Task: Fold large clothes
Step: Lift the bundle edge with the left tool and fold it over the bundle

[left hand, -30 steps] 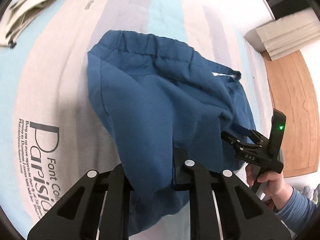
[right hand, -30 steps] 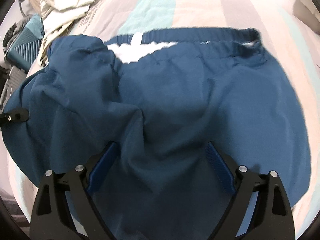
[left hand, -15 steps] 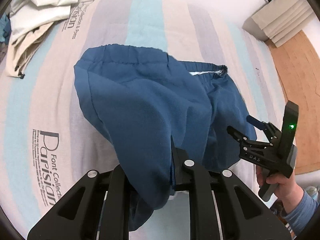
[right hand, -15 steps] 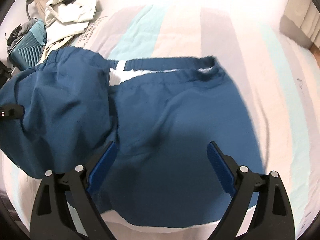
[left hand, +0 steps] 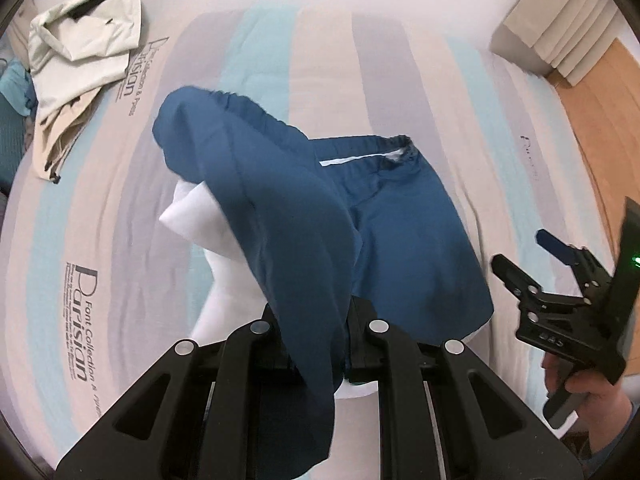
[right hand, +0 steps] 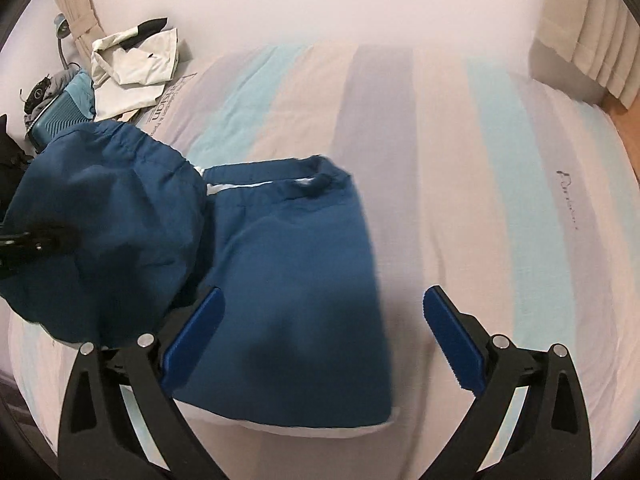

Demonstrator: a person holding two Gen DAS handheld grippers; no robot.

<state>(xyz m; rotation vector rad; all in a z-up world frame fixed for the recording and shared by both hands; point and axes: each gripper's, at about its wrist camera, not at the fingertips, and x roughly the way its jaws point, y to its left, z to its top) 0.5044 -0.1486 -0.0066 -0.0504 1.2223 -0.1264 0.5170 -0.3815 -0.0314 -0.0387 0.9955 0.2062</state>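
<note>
While the left gripper (left hand: 316, 344) has its jaws clamped on one leg of the blue shorts (left hand: 400, 240), that leg hangs raised from between them with its white lining showing, and the other leg lies flat on the striped bedspread (left hand: 400, 60) ahead of the jaws. The right gripper (right hand: 320, 340) hovers with its jaws wide apart (blue pads (right hand: 452, 336) bare), the flat leg's hem lying between and just below them.
</note>
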